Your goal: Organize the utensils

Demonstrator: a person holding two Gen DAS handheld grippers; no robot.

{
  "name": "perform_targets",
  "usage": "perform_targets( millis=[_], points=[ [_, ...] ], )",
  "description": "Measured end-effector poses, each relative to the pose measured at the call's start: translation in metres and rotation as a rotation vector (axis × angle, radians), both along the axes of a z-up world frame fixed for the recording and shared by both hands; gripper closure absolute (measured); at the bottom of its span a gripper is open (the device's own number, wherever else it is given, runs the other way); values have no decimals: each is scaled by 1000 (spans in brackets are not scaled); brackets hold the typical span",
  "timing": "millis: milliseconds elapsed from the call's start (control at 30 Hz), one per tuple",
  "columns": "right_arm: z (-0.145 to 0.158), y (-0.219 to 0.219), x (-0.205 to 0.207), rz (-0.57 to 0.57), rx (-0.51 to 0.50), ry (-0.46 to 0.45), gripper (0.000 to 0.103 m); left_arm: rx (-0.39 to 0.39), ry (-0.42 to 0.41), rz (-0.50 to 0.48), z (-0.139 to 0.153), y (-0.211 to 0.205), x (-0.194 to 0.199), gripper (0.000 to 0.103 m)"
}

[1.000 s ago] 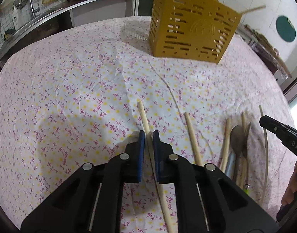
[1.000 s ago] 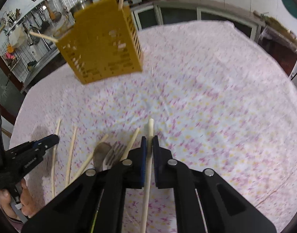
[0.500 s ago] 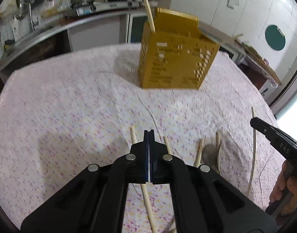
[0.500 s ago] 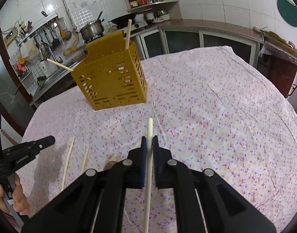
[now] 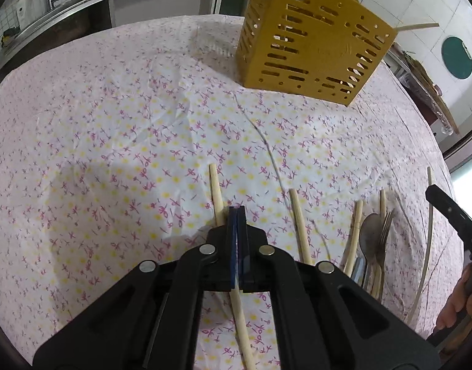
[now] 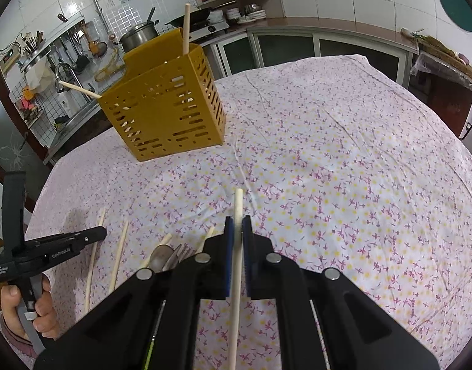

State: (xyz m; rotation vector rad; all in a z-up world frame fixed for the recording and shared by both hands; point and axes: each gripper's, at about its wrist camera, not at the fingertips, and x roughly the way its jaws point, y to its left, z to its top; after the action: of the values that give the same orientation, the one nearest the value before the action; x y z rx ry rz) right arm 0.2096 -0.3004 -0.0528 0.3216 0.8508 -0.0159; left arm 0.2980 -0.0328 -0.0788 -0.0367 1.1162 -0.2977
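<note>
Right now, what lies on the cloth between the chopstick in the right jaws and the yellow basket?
Nothing: in the right wrist view only bare floral tablecloth separates the held chopstick from the yellow basket.

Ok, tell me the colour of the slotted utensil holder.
Mustard yellow slotted utensil holder; clearest in the right wrist view.

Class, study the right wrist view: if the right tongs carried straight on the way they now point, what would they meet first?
Probably the flowered tablecloth, since the right tongs tilt downward, shut on a chopstick whose tip would land first. The yellow utensil basket stands further off to the left, though depth is hard to judge.
</note>
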Motion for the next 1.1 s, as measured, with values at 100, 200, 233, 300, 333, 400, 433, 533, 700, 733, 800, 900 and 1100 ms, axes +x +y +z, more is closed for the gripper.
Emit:
perform_targets(
  millis=[100, 200, 233, 300, 333, 400, 433, 533, 700, 733, 800, 900, 1100],
  points=[
    [-1, 0, 1, -3, 4, 4, 97, 16, -17, 17, 6, 4, -2, 95],
    [-5, -1, 2, -4, 10, 12, 97, 26, -38, 29, 14, 8, -4, 77],
    [-5, -1, 2, -3, 11, 13, 97, 32, -49, 35, 16, 10, -5, 76],
    [-7, 0, 3, -4, 9, 15, 97, 33, -64, 30, 21, 13, -6, 76],
    [-8, 0, 3, -4, 12, 18, 96, 34, -65, 23, 22, 13, -7, 76],
    [-9, 0, 3, -3, 14, 19, 96, 46, -59, 26, 21, 15, -6, 76],
    [-9, 1, 3, -1, 13, 19, 96, 46, -48, 31, 18, 16, -5, 76],
    [-10, 2, 4, 1, 9, 24, 97, 39, -15, 41, 6, 17, 1, 76],
    [-12, 2, 6, 1, 8, 33, 97, 63, 5, 47, -1, 15, 6, 80],
    [-12, 2, 6, 1, 8, 36, 97, 74, 8, 42, -1, 13, 8, 80],
    [-13, 3, 6, 2, 5, 38, 97, 95, 14, 36, -2, 8, 12, 81],
    [-12, 4, 6, 6, 2, 36, 97, 121, 4, 32, -3, 0, 16, 94],
    [-2, 4, 5, 13, -3, 5, 97, 68, -1, 47, 4, 9, 12, 96]
  ],
)
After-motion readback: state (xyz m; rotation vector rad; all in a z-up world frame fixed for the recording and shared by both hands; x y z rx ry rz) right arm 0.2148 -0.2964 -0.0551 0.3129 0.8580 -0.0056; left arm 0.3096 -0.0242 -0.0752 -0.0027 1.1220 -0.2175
